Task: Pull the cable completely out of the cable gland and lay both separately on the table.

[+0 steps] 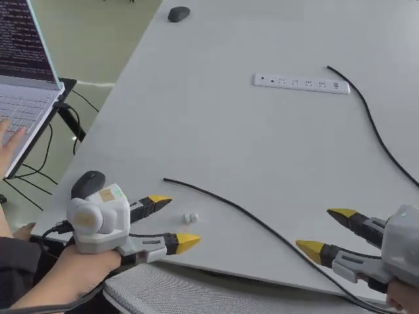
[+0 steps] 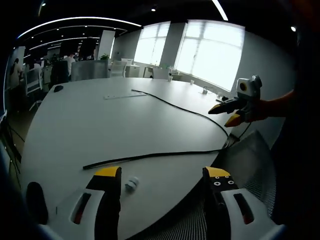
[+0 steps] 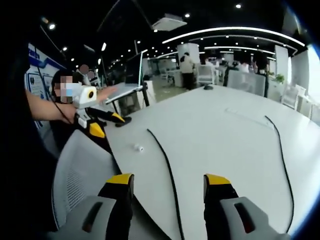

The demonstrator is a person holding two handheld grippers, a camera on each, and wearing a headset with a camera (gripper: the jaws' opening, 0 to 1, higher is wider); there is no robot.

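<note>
Head view: the cable gland lies on the bench, apart from the black cable passing just behind it. The left tool hovers just beside the gland, spread and empty. The right tool, also spread, is well apart from the gland.

Left gripper view: the gland sits just beyond one jaw tip, with the cable past it.

Right gripper view: the gland lies between the cable and the left tool.

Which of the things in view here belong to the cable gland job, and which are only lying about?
For the job: black cable, white cable gland, left gripper, right gripper.
Only lying about: power strip, second black cable, far mouse, near mouse, laptop.
</note>
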